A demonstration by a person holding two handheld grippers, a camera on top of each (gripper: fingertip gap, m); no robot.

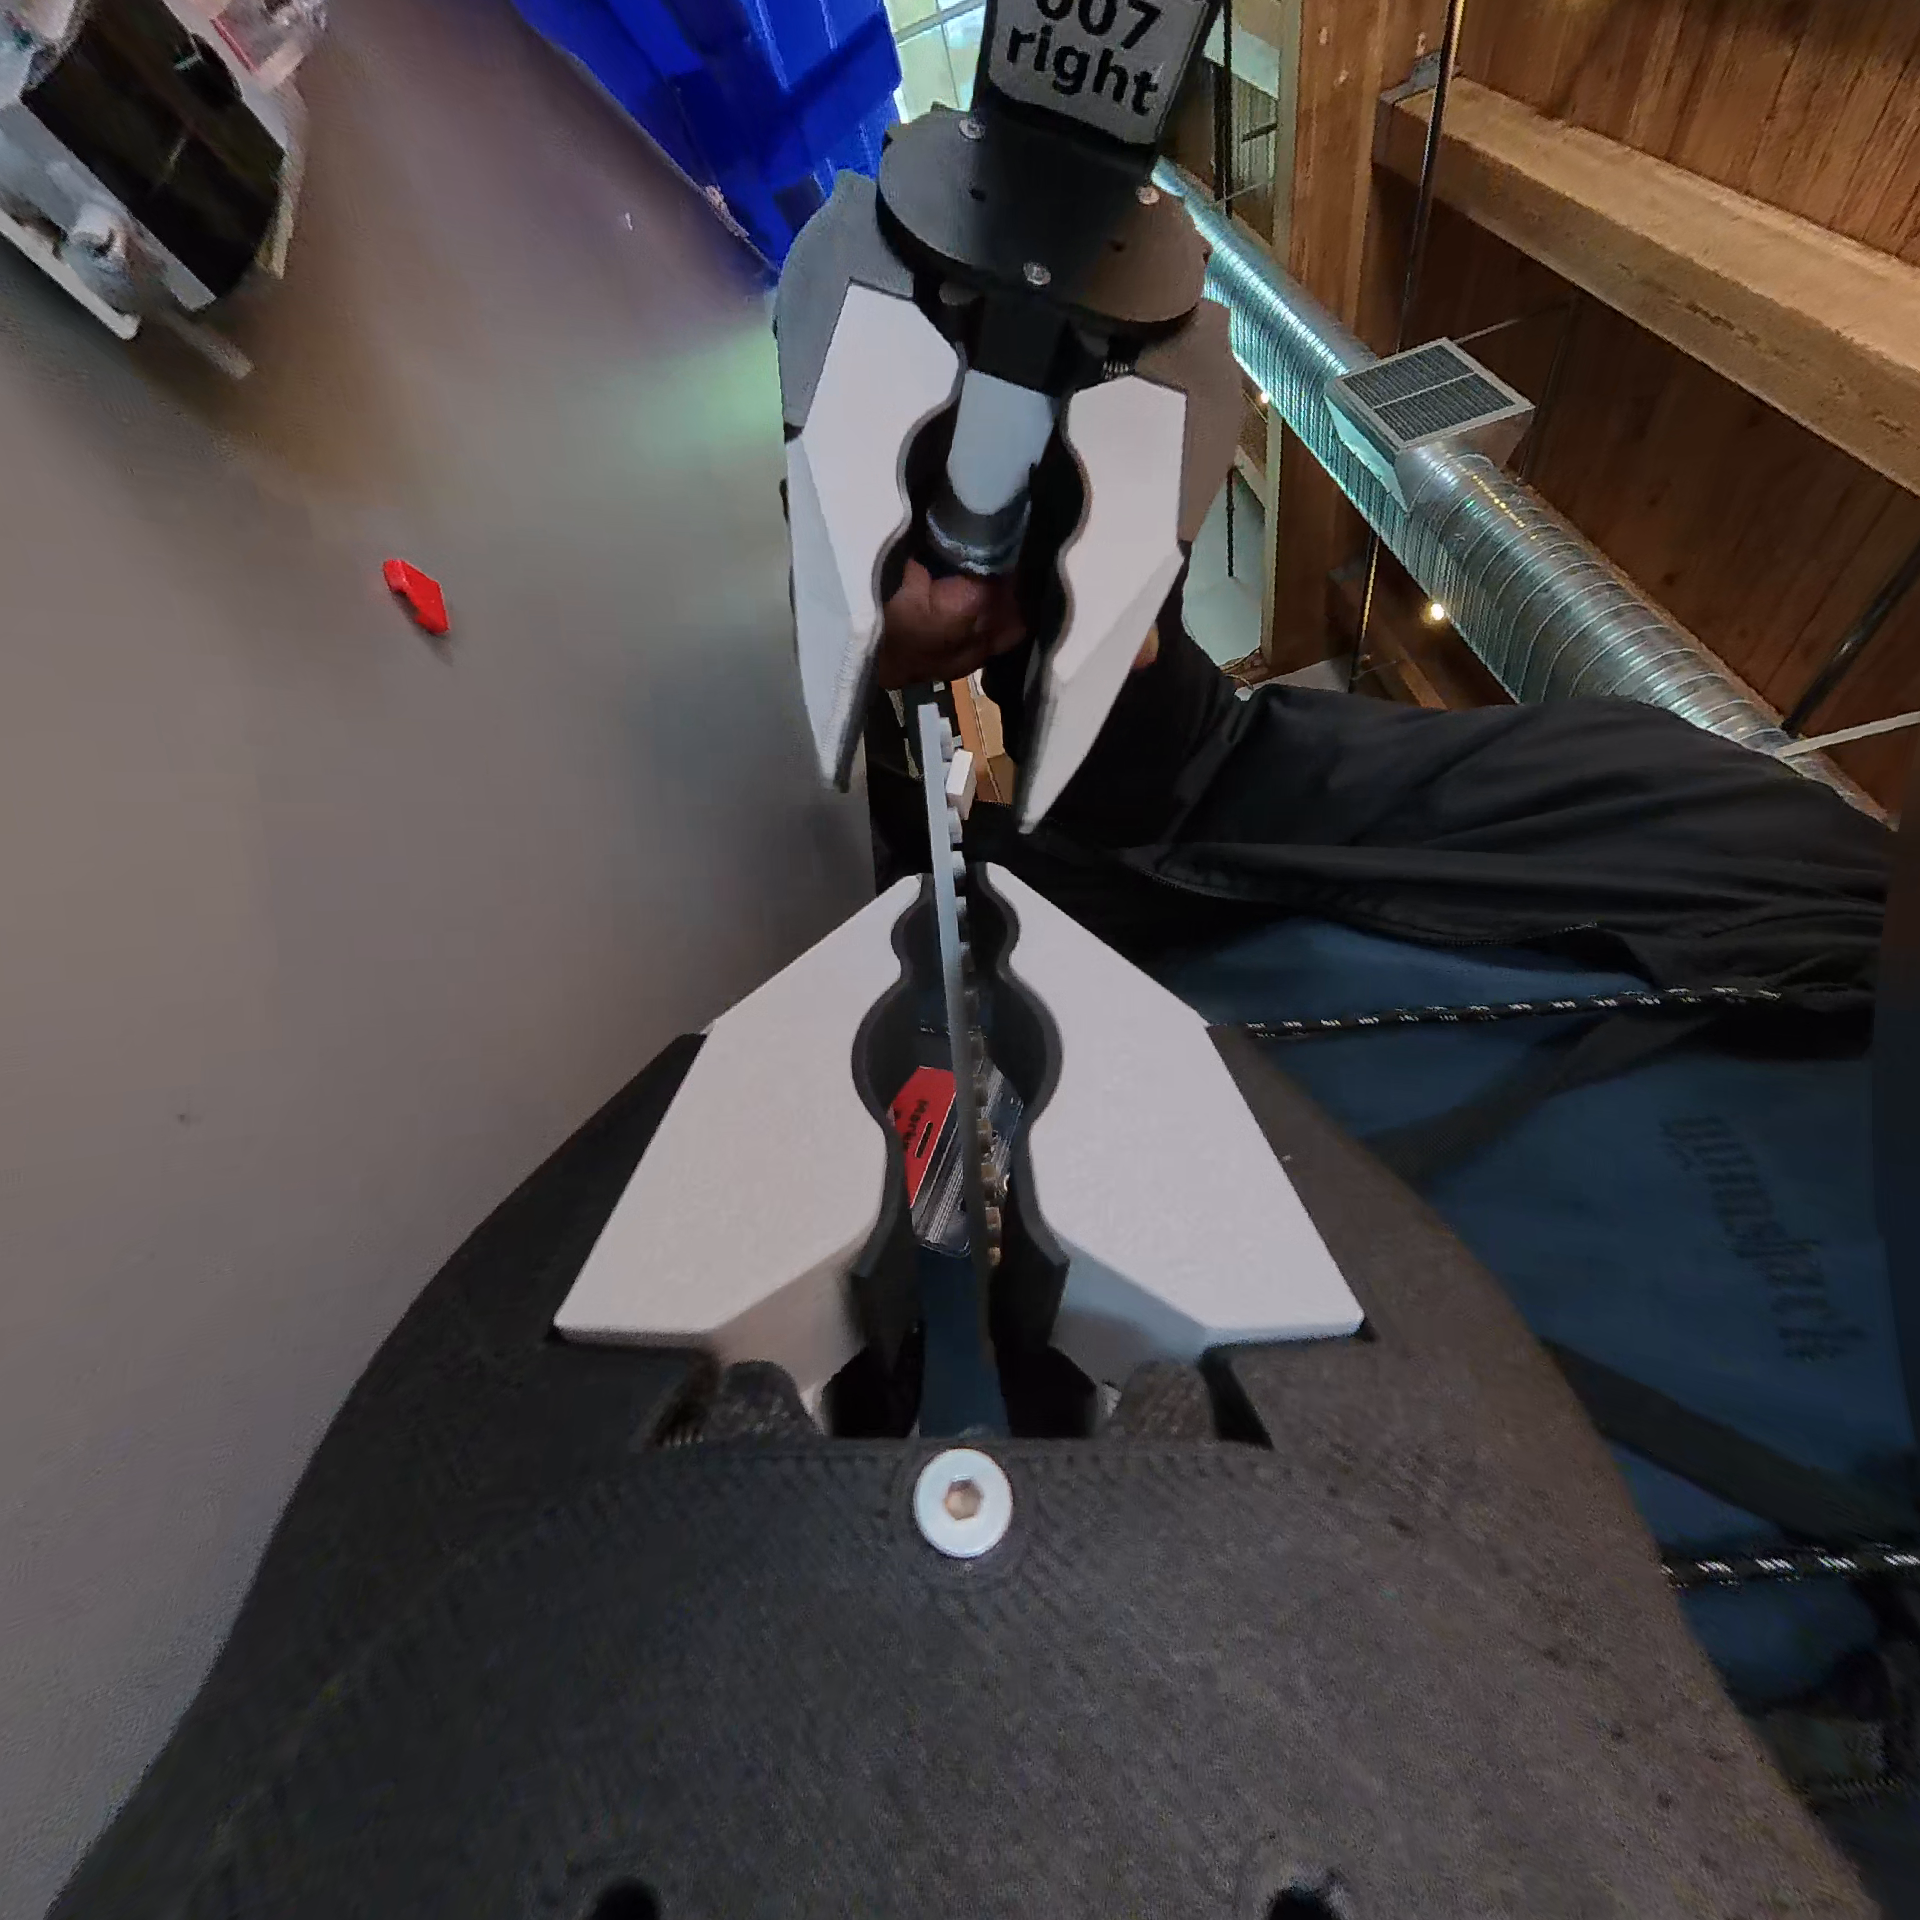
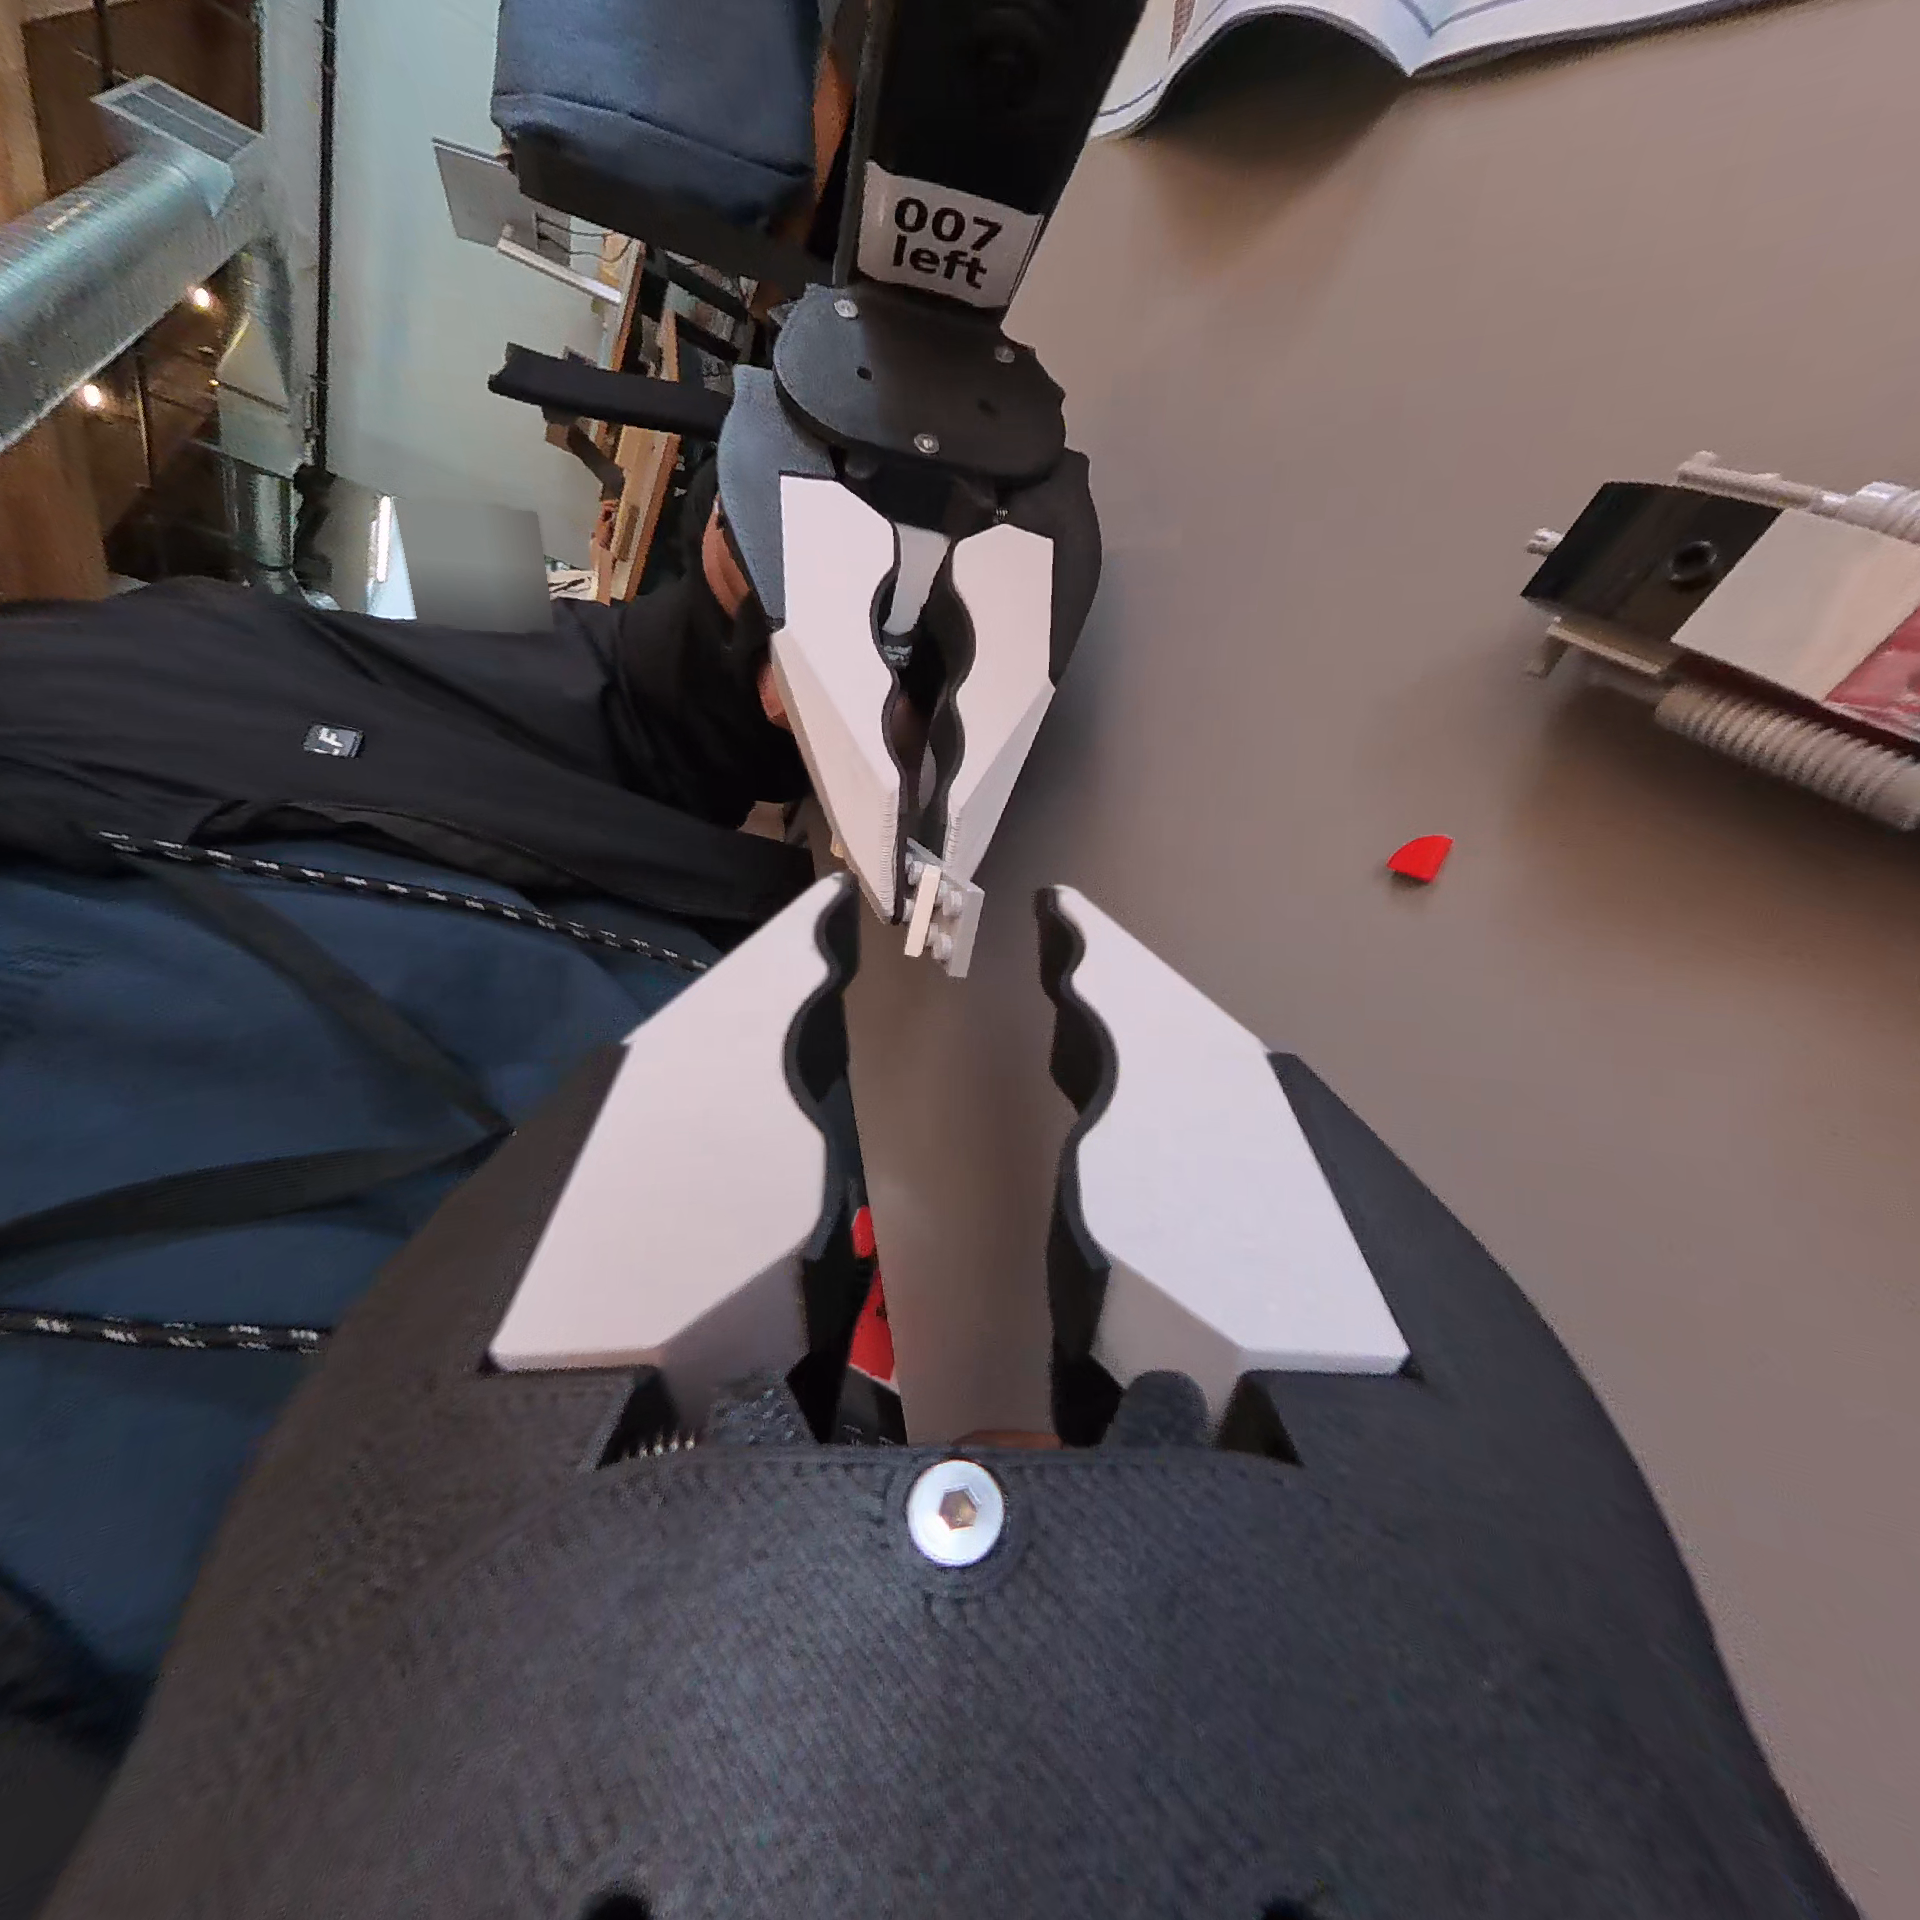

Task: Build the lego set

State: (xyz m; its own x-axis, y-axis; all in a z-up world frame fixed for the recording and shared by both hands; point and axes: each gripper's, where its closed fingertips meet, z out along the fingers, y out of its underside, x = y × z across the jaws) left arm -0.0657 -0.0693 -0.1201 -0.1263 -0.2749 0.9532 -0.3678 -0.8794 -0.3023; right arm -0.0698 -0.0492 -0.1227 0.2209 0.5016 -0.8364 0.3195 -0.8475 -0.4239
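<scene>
My left gripper (image 1: 961,883) is shut on a thin grey lego plate (image 1: 939,831), seen edge-on and sticking out forward from the fingertips. A small white piece (image 1: 961,779) sits on the plate near its far end. My right gripper (image 2: 945,899) is open and empty, its fingertips on either side of the plate's end without touching it. In the right wrist view the left gripper (image 2: 920,883) faces me and pinches the studded grey plate (image 2: 954,927). In the left wrist view the right gripper (image 1: 935,779) faces me, jaws apart.
A loose red piece (image 1: 416,594) lies on the grey table (image 1: 312,935), also in the right wrist view (image 2: 1421,858). A partly built black, grey and red model (image 2: 1745,634) lies at the right, a booklet (image 2: 1455,42) beyond it. A blue bin (image 1: 727,104) stands at the far edge. The grippers are tip to tip, or close to it.
</scene>
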